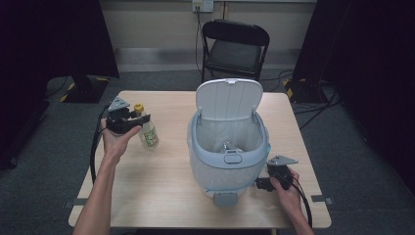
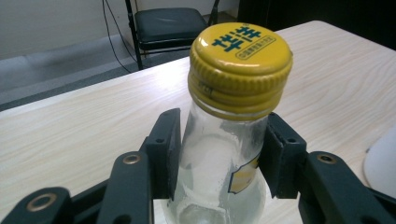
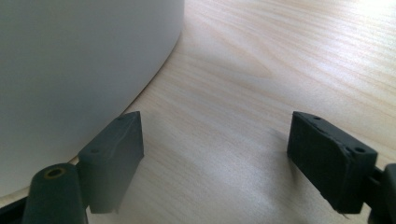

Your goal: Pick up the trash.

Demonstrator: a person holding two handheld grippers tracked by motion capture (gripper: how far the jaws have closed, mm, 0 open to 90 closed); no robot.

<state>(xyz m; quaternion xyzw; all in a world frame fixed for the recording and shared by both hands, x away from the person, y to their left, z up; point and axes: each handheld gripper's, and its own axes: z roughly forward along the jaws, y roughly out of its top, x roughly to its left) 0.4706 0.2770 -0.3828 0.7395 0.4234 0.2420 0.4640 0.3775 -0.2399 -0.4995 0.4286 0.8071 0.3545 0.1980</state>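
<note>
Right gripper (image 3: 215, 154) rests low on the surface (image 1: 161, 191) just right of the white bin (image 1: 227, 147), jaws spread wide, empty. Left of the bin, left gripper (image 2: 219, 154) clamps glass bottle (image 2: 219, 186) below its yellow cap (image 2: 240, 65). Bin lid (image 1: 229, 98) up.

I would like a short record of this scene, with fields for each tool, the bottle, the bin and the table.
left tool: jaws closed on the neck of the glass bottle, below the cap
right tool: open, holds nothing, low over the table beside the bin
bottle: clear glass, yellow cap, upright
bin: white, lid raised, liner inside
table: light wood
</note>
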